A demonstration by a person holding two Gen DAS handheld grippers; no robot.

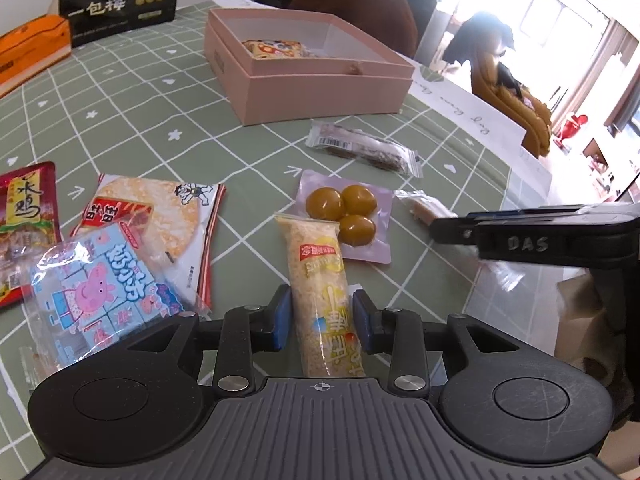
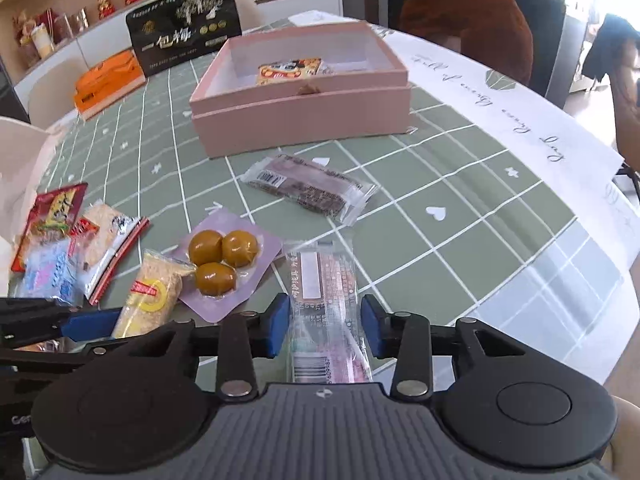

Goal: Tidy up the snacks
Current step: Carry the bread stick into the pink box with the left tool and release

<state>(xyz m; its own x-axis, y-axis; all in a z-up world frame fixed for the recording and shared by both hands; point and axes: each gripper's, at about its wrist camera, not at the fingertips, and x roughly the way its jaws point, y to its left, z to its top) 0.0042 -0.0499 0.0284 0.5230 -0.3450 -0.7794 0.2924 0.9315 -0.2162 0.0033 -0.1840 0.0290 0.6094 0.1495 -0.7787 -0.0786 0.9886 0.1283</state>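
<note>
My left gripper [image 1: 322,320] is open, its blue pads either side of a long yellow rice-cracker pack [image 1: 324,292] that lies on the table, with small gaps. My right gripper [image 2: 325,326] is open around a pink clear-wrapped snack bar [image 2: 326,312], not squeezing it. The pink box [image 1: 308,92] stands open farther back and holds one orange cartoon packet [image 1: 276,49]; the box also shows in the right wrist view [image 2: 300,116]. A purple pack of three brown balls [image 1: 346,216] lies between the grippers. A dark grain bar [image 1: 364,148] lies in front of the box.
At the left lie a rice-cracker bag [image 1: 160,220], a Peppa Pig pack [image 1: 96,288] and a red chicken pack [image 1: 24,224]. A black gift bag [image 1: 116,0] and an orange box [image 1: 32,48] stand at the back. A white paper strip [image 2: 520,120] runs along the table's right edge.
</note>
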